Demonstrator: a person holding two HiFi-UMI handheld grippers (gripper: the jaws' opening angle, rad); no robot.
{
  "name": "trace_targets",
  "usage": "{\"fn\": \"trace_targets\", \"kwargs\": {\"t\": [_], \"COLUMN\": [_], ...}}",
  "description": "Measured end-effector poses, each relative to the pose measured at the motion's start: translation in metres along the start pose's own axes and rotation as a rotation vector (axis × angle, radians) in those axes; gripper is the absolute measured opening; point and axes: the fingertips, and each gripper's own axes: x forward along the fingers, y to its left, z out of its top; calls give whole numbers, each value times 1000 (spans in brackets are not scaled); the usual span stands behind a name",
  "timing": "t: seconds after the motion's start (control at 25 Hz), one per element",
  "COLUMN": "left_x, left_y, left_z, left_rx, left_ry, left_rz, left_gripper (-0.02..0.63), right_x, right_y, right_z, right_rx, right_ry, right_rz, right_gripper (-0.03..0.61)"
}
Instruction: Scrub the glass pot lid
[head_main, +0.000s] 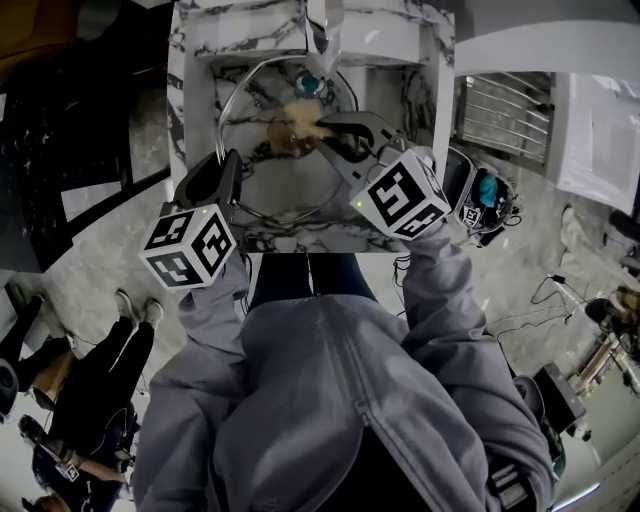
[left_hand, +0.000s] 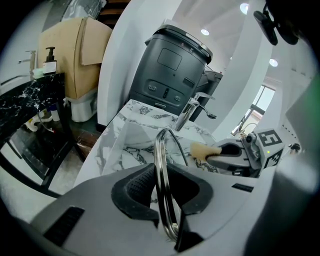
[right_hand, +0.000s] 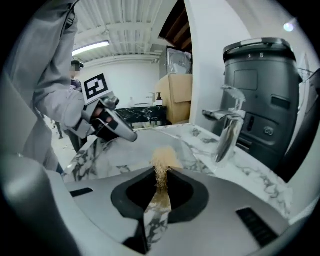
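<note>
A glass pot lid (head_main: 283, 178) with a metal rim and a teal knob (head_main: 308, 83) stands tilted over the marble sink (head_main: 418, 100). My left gripper (head_main: 230, 172) is shut on the lid's left edge. In the left gripper view the rim (left_hand: 160, 145) runs edge-on between the left gripper's (left_hand: 163, 186) jaws. My right gripper (head_main: 326, 126) is shut on a tan sponge (head_main: 293, 128) that rests against the lid's upper glass. In the right gripper view the sponge (right_hand: 162, 159) sticks out of the right gripper (right_hand: 161, 184), with the left gripper (right_hand: 107, 122) beyond it.
A chrome faucet (head_main: 325, 30) rises at the sink's back, close to the lid's top. Behind it stands a dark grey machine (left_hand: 170, 75). A dish rack (head_main: 505, 110) lies to the right of the sink. A person (head_main: 100, 370) stands at the lower left.
</note>
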Motion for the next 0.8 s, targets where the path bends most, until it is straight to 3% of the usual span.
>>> {"fn": "trace_targets", "kwargs": {"t": [0.16,0.32,0.64,0.8], "left_x": [3,7,13,15], "left_y": [1,1,5,7], "left_z": [1,1,1,2], "left_rx": [-4,1,-1,-6], "left_ry": [7,17,40,42], "left_rz": [-1,-5,-5,-3], "left_gripper": [78,78,81,83], "right_x": [7,30,81,97], "right_y": [-39,-59,-58,-53], "right_z": [8,-2,-26,-36], "right_rx": [-45,-140,-274,-285], "right_ry": [-28,21,116,143], "right_rz": [-174,-255,-202,-162], "right_gripper": [57,57,57,57]}}
